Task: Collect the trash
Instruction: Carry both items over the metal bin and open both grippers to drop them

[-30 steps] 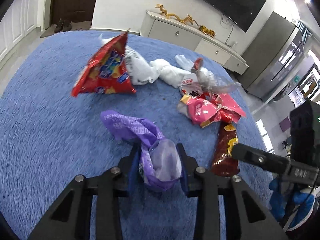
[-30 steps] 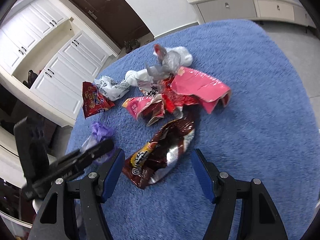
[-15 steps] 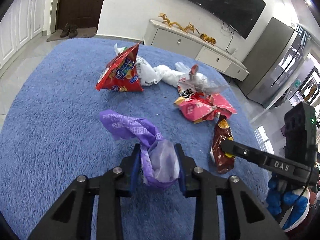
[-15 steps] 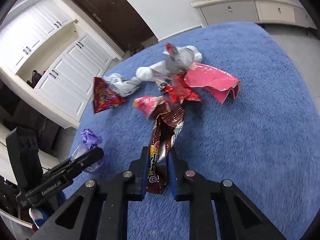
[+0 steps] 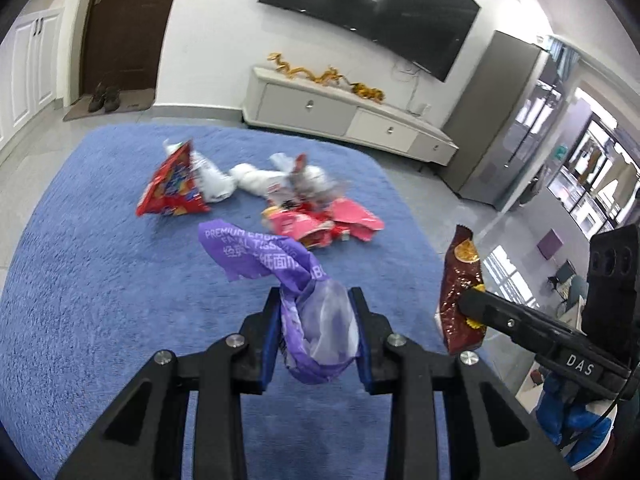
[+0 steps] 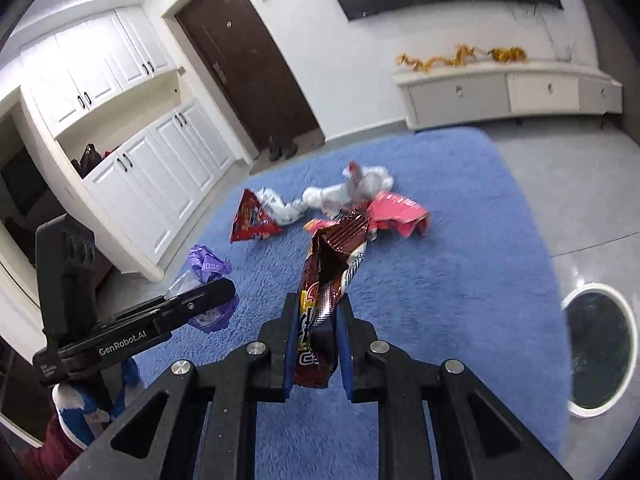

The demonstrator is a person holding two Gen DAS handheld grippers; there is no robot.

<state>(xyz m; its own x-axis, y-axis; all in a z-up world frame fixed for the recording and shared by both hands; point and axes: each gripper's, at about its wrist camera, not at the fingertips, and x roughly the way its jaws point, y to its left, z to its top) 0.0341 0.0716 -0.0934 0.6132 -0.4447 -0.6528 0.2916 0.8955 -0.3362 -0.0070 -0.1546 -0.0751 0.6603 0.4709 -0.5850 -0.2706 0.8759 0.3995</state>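
Observation:
My left gripper [image 5: 316, 300] is shut on a purple tissue wrapper [image 5: 280, 264] and holds it above the blue rug [image 5: 80, 280]. My right gripper [image 6: 318, 304] is shut on a dark brown snack bag [image 6: 328, 276], lifted off the rug; the bag also shows in the left wrist view [image 5: 460, 292]. On the rug lie a red snack bag [image 5: 172, 188], white crumpled plastic [image 5: 256, 176] and pink wrappers [image 5: 320, 224]. The same pile shows in the right wrist view, with the red bag [image 6: 252, 220] and the pink wrapper [image 6: 396, 212].
A round white-rimmed bin [image 6: 600, 344] stands on the grey floor right of the rug. A low white cabinet [image 5: 340, 116] runs along the far wall under a TV. White cupboards [image 6: 140, 184] and a dark door [image 6: 248, 64] are at the left.
My right gripper closed on the brown snack bag and lifted it off the rug. Both grippers rose and pulled back from the pile, the left still holding the purple wrapper.

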